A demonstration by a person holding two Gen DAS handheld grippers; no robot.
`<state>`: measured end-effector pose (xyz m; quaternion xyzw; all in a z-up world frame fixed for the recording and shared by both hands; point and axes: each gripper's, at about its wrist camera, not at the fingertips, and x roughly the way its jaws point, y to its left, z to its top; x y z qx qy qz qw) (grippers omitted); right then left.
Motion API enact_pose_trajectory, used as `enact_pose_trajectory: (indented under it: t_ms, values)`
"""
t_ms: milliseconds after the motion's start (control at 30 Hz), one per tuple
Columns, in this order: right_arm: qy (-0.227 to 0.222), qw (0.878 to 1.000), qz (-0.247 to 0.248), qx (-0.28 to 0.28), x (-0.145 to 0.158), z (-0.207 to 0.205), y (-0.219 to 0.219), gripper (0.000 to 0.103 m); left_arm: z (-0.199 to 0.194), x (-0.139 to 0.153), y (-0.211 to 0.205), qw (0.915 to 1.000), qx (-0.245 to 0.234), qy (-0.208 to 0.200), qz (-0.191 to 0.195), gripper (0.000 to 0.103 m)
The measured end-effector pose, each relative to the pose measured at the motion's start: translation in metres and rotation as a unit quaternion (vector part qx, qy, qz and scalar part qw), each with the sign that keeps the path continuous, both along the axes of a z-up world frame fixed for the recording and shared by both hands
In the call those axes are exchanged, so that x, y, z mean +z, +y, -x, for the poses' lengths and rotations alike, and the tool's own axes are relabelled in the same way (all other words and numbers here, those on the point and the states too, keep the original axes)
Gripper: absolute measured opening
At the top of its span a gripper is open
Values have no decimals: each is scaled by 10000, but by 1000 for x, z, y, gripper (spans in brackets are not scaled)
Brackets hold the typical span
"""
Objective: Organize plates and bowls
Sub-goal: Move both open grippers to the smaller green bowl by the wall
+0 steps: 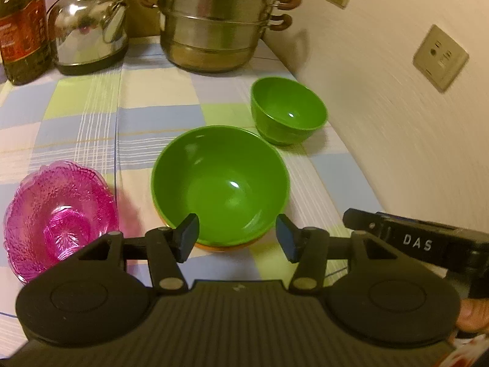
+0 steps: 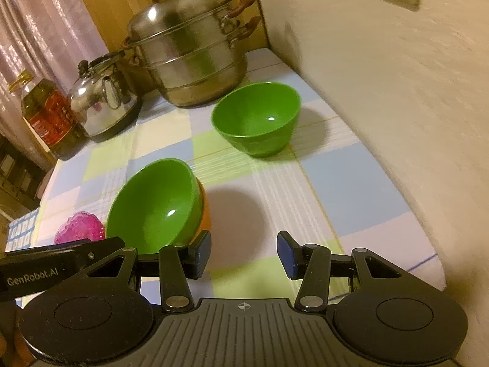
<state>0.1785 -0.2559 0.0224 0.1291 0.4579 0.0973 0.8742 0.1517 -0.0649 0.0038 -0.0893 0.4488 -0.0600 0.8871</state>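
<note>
The big green bowl (image 1: 220,180) sits in the middle of the left wrist picture, nested in an orange bowl (image 2: 205,217) on the checked bench (image 1: 137,116). A small green bowl (image 1: 287,111) stands apart at the upper right, a pink glass bowl (image 1: 59,217) at the lower left. The left gripper (image 1: 238,238) and right gripper (image 2: 244,255) both hold nothing, jaws wide open. A steamer pot (image 1: 214,21) and kettle (image 1: 88,27) stand along the top.
</note>
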Motion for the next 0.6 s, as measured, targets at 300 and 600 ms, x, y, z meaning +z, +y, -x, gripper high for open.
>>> enact_pose_trajectory:
  t_ms: [300, 600]
  values:
    - [-64, 9998, -4, -185, 8, 12, -23, 48, 4, 8, -22, 9998, -198, -75, -51, 52]
    - [-117, 9995, -38, -299, 10, 9, -36, 48, -3, 13, -30, 9994, -316, -104, -63, 52]
